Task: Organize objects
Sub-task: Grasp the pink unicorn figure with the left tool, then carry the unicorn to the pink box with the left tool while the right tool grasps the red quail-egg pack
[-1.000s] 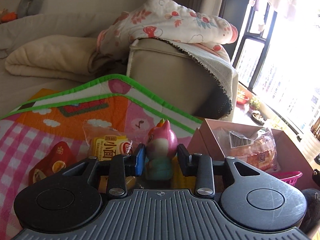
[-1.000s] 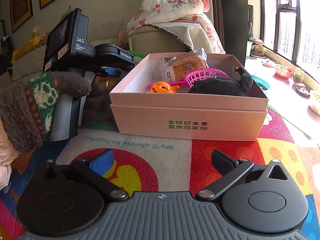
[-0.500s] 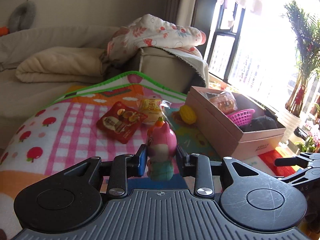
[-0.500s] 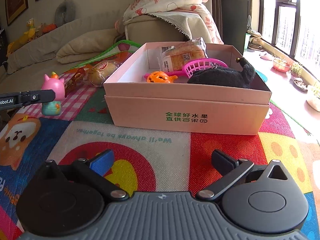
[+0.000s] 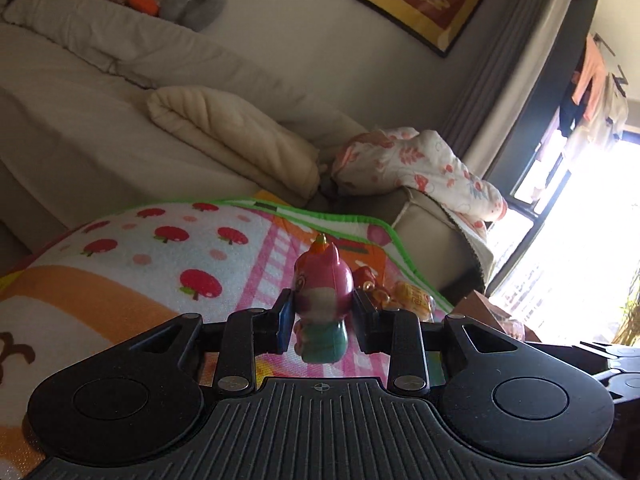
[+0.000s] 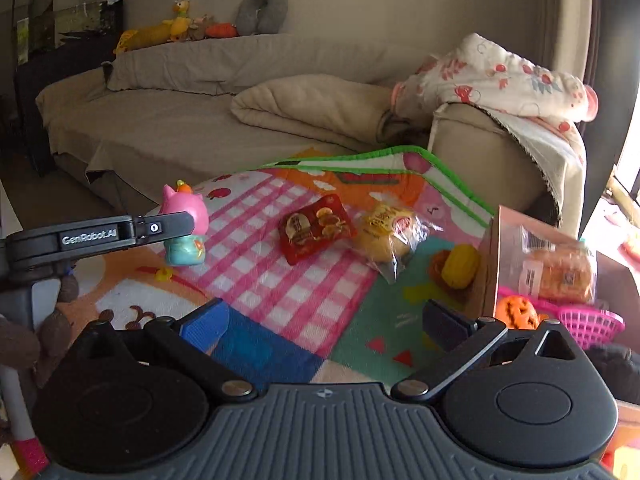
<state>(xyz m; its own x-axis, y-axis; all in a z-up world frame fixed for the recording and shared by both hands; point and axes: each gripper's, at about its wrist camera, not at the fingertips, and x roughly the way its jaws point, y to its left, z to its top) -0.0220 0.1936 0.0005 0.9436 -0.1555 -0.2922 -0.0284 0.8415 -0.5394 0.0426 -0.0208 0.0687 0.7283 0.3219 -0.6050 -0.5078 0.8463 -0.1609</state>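
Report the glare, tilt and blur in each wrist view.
Left wrist view: the window at right is blown out white, the room looks tilted, and the pink toy shut in the left gripper is slightly soft. Right wrist view: even, dimmer light with glare only at the right edge; the snack packets read sharp, the sofa bows from fisheye.

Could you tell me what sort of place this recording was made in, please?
Probably a home living room: a long beige sofa with a folded blanket, a colourful play mat strewn with toys and snacks, and plush toys along the sofa back.
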